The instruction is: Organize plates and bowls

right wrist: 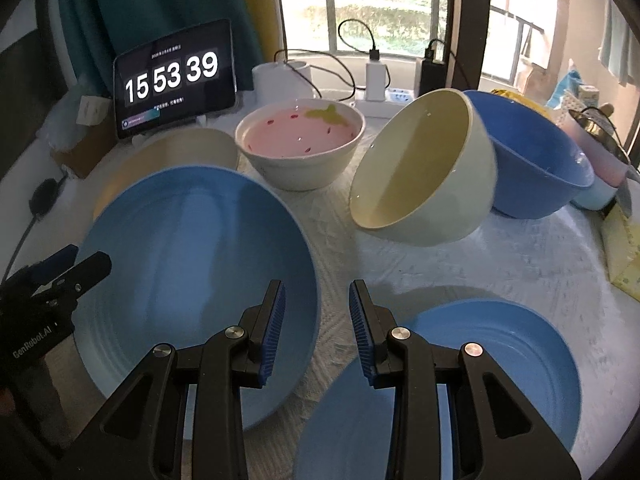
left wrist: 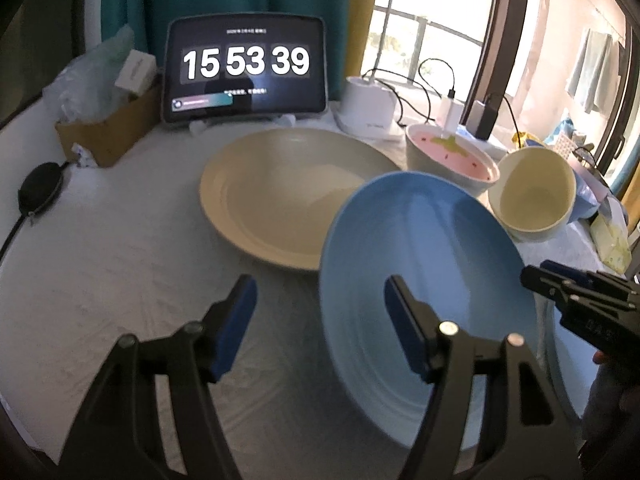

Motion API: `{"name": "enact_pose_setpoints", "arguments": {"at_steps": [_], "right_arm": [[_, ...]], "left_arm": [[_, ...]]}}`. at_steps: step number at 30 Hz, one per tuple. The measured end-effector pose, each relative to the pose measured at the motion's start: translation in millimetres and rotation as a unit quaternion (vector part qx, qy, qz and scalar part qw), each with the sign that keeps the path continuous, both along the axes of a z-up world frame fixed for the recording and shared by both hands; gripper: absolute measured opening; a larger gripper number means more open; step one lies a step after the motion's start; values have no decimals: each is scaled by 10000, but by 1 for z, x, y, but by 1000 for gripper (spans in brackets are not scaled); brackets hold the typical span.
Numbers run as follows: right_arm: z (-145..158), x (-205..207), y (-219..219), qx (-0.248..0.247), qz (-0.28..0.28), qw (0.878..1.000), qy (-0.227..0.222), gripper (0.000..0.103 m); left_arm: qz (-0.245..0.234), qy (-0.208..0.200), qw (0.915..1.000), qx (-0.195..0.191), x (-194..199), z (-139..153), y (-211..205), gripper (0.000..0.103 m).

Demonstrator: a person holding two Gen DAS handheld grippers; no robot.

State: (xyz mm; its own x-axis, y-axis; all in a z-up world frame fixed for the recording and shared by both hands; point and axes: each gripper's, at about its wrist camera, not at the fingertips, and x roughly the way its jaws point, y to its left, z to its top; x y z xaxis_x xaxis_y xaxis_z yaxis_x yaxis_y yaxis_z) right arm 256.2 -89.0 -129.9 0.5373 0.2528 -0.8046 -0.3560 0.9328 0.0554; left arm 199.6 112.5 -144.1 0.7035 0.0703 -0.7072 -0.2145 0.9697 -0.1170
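Blue plate [right wrist: 192, 264] between both open grippers, cream bowl [right wrist: 424, 172] tilted behind

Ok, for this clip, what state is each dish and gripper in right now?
left gripper: open, its right finger over the tilted plate
right gripper: open, holding nothing
light blue plate: tilted up on edge
second blue plate: lying flat
cream plate: flat
cream bowl: tipped on its side
pink bowl: upright
dark blue bowl: upright

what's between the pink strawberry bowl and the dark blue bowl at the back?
The tipped cream bowl, leaning against the dark blue bowl, right of the pink strawberry bowl; right wrist view.
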Motion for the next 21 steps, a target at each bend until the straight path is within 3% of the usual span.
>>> {"name": "enact_pose_setpoints", "arguments": {"at_steps": [11, 13, 16, 21], "right_arm": [[-16, 10, 10, -91, 204, 9989, 419, 35], [-18, 9, 14, -144, 286, 9984, 460, 35], [-17, 7, 17, -216, 373, 9983, 403, 32], [-14, 6, 18, -264, 377, 9985, 307, 22]], "left_arm": [[-188, 74, 9995, 237, 10, -9, -6, 67], [-309, 21, 9993, 210, 8, -9, -9, 54], [-402, 4, 9988, 289, 7, -7, -18, 45], [-347, 12, 9990, 263, 5, -5, -18, 44]]}}
